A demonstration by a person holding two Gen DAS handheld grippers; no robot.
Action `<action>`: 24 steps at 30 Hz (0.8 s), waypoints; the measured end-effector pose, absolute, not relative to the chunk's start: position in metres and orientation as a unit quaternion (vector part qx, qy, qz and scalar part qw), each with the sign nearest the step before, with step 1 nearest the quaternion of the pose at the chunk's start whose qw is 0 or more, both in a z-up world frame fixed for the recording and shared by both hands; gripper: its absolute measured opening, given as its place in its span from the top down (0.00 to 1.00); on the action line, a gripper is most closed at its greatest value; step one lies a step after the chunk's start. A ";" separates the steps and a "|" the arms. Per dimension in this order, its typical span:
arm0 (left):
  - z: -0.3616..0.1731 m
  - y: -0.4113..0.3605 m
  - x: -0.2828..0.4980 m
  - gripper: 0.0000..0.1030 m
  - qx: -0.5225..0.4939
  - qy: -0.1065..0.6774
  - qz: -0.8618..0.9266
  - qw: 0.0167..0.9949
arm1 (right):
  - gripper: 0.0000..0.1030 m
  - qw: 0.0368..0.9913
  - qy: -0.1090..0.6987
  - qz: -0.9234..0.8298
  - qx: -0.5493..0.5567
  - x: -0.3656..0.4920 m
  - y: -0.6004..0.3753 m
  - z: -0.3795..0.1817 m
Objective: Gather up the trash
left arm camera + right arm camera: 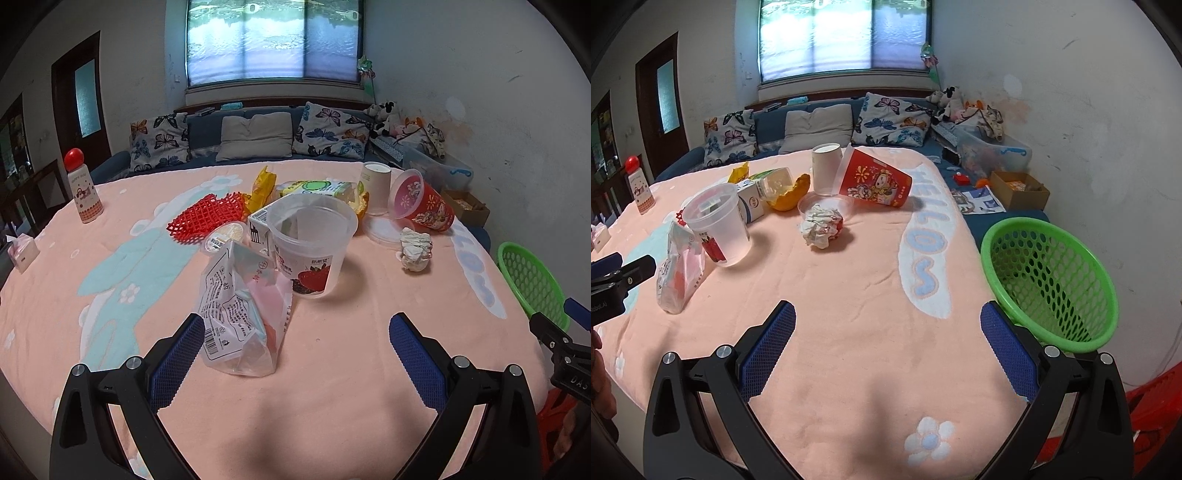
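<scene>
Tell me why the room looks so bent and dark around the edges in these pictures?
Both views come through fisheye lenses: black corners frame each picture, and the window and walls bow. Left wrist view: the window is the brightest patch, and the clear cup casts a soft shadow on the pink cloth. Right wrist view: the green basket bulges near the rim.

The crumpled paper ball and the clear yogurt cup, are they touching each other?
Apart. In the right wrist view, bare pink cloth shows plainly between the crumpled paper ball and the clear yogurt cup; the left wrist view shows the same gap.
</scene>
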State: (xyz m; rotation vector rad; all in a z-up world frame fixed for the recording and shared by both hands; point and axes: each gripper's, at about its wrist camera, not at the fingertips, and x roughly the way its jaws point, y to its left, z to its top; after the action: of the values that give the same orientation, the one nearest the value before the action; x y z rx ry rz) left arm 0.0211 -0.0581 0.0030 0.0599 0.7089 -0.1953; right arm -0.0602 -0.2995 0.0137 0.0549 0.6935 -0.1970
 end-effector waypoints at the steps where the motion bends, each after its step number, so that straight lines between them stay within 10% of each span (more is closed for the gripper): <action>1: 0.004 -0.058 0.021 0.06 0.029 0.345 -0.095 0.933 | 0.04 0.935 0.339 -0.096 0.026 -0.060 -0.299 0.014; 24: 0.009 -0.038 0.035 0.06 0.017 0.341 -0.073 0.937 | 0.04 0.938 0.339 -0.078 0.015 -0.041 -0.293 0.018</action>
State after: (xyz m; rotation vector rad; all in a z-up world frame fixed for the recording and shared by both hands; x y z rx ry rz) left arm 0.0352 -0.0382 0.0093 0.0353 0.6968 -0.1493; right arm -0.0413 -0.2926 0.0179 0.0302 0.6922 -0.1584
